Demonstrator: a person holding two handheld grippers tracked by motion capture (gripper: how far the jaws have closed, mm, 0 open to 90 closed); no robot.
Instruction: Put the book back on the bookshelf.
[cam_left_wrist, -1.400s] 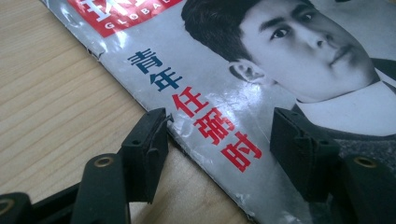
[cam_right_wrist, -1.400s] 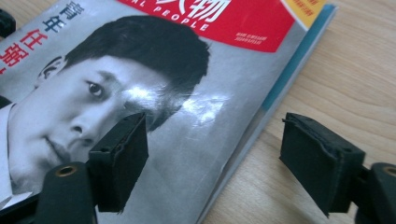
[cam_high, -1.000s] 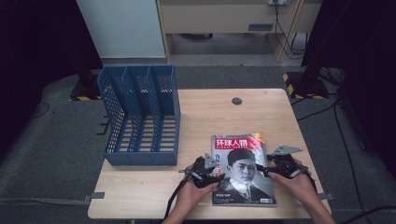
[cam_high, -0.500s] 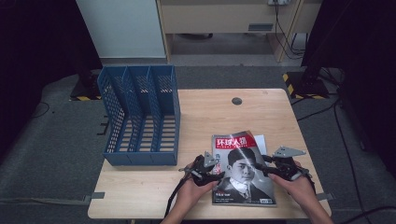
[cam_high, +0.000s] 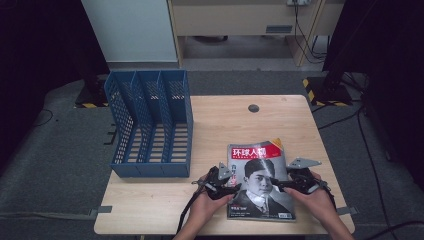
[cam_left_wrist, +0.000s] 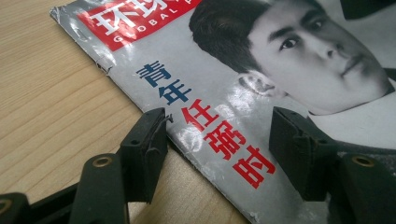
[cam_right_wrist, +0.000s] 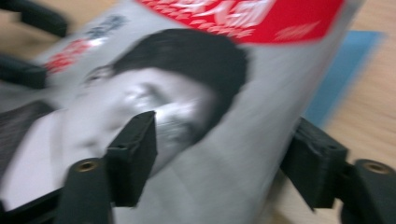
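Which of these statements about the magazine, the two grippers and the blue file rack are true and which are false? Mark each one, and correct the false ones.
1. The magazine lies on the wooden table with its cover up. True.
2. The magazine stands in a slot of the blue file rack. False: no magazine shows in the rack's slots; it lies on the table to the rack's right.
3. The left gripper has its jaws apart, astride the magazine's edge. True.
4. The right gripper is clamped shut. False: its jaws stand wide apart around the magazine's other side.
5. The masthead band on the cover is green. False: it is red.
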